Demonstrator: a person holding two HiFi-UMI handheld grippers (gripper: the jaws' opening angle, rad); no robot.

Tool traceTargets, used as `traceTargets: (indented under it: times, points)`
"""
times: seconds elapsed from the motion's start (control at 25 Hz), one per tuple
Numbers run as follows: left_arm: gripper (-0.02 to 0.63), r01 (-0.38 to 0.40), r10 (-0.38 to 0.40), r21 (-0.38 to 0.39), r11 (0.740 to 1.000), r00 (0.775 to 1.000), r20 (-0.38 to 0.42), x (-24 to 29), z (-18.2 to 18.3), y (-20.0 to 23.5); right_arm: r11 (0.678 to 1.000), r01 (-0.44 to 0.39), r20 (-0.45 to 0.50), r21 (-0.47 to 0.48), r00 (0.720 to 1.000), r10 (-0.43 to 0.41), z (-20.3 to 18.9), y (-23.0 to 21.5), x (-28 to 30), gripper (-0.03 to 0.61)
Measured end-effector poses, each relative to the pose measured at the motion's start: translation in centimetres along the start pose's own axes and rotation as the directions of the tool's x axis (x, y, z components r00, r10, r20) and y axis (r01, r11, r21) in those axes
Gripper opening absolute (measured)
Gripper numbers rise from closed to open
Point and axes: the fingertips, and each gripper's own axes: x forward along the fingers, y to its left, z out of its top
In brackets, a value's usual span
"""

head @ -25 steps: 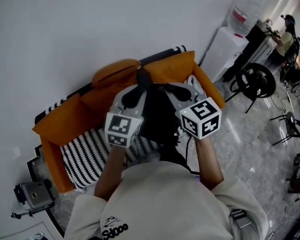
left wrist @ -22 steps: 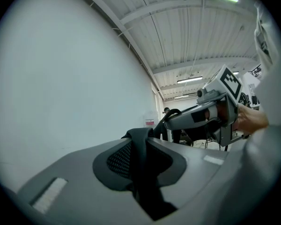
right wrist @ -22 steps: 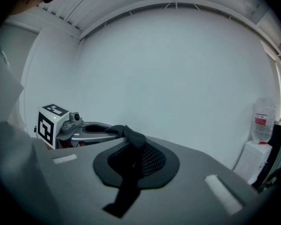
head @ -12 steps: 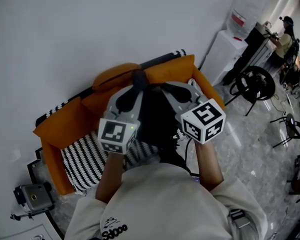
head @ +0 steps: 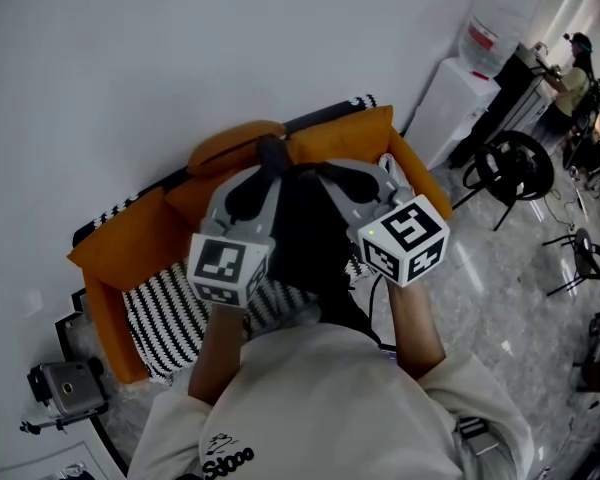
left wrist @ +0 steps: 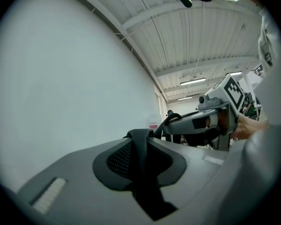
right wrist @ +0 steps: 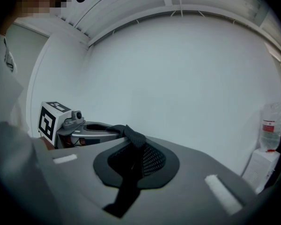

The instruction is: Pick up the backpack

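slippage at the two grips is the nearest worry. the left gripper (head: 267, 158) has its fingers clamped on one black strap (left wrist: 141, 165) of the backpack (head: 310, 233), and the right gripper (head: 328, 175) has its fingers shut tight on the second strap (right wrist: 133, 165). the whole bag therefore hangs from two narrow bands. if the hands pull apart or one rises faster than the other, i judge the load would tip onto one side and that band could slide out through the pads. the backpack hangs between the grippers, over the seat of the orange armchair (head: 120, 253) and near its back edge. the person's body hides whether its bottom is clear of the striped cushion (head: 165, 318), so a loose end could drag or catch on the armchair's arm. farther off, the water dispenser (head: 458, 83) stands well apart; only a wide swing of the bag would threaten it.
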Motion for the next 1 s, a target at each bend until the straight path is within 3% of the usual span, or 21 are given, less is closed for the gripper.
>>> traceTargets:
  times: [1.0]
  points:
    - [0.066,0.02,-0.02,-0.016,1.0,1.0,-0.024,0.2,-1.0,-0.4,1.0,0.014,-0.024,-0.011,1.0,-0.014,-1.2,-0.6,0.2,0.005]
